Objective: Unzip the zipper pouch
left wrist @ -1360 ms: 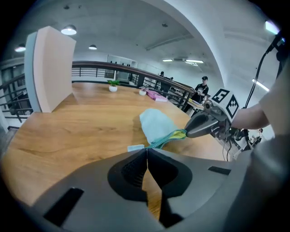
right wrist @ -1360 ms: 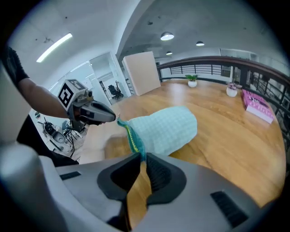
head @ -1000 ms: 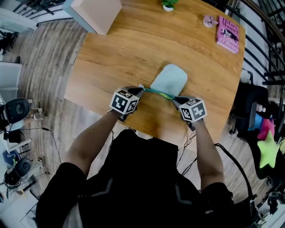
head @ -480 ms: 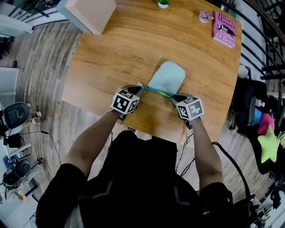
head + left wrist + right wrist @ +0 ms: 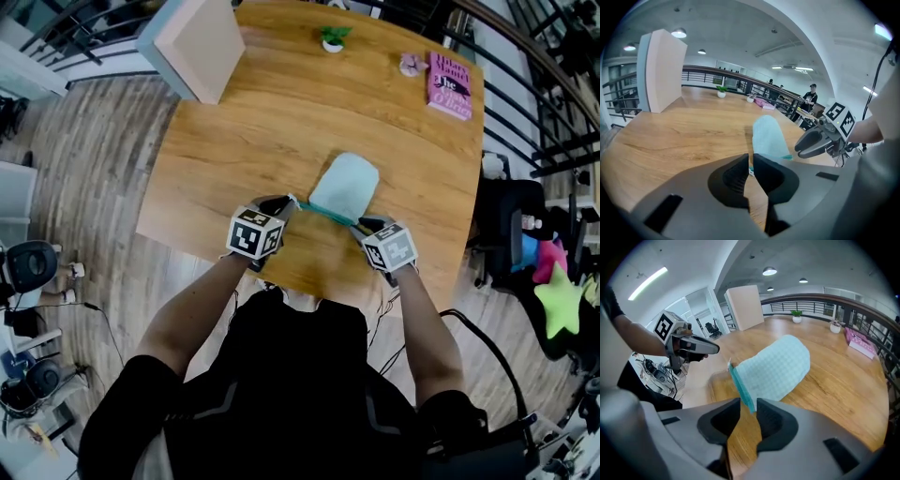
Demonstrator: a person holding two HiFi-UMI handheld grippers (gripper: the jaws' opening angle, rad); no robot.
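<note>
Now the zipper (image 5: pixel 328 214) of the pouch (image 5: pixel 343 185) stretches crosswise between our left gripper (image 5: pixel 751 161), pinching one end, and our right gripper (image 5: pixel 748 406), jaws just opening around the other.

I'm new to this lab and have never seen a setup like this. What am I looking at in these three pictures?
There is no robot here: a person holds a hand-held gripper in each hand. The head view comes from a camera on the person's head, looking down. The other two views come from cameras riding on each gripper.

On the wooden table are a pale green zipper pouch, a pink book and a small potted plant.

The left gripper is shut on the pouch's near corner. The right gripper has the zipper edge between its jaws, which have just been opening and show a gap.
</note>
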